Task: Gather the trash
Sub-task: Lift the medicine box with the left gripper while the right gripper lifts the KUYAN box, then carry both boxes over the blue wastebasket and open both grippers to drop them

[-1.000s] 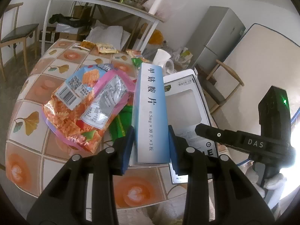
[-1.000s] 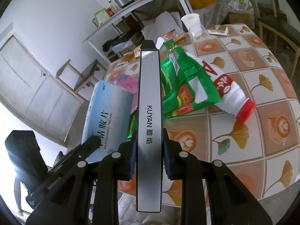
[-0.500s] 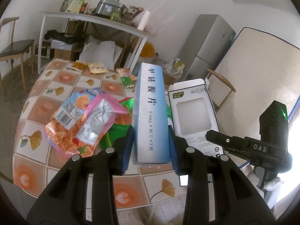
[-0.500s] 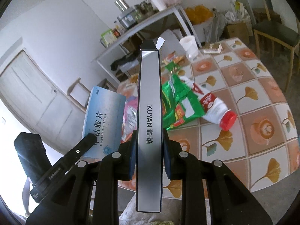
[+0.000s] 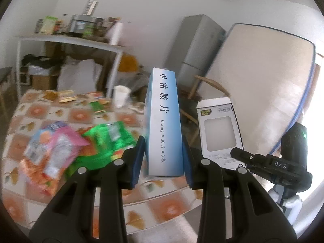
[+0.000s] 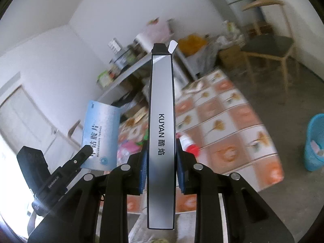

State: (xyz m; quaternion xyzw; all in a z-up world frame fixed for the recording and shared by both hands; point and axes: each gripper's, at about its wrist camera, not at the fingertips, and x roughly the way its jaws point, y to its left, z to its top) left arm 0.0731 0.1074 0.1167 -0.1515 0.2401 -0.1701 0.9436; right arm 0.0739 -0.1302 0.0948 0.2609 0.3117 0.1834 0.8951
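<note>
While both boxes were already off the table, what mattered was the blue wastebasket, which stood on the floor past the table's far corner, at the right edge of the right wrist view. We held the silver KUYAN box clamped on its narrow sides in our right gripper, its long axis running forward along the fingers. Our left gripper pinched the blue medicine box the same way, upright. We judged the right hand nearer the basket, so its box would go first, end down. Snack wrappers lay on the table behind.
</note>
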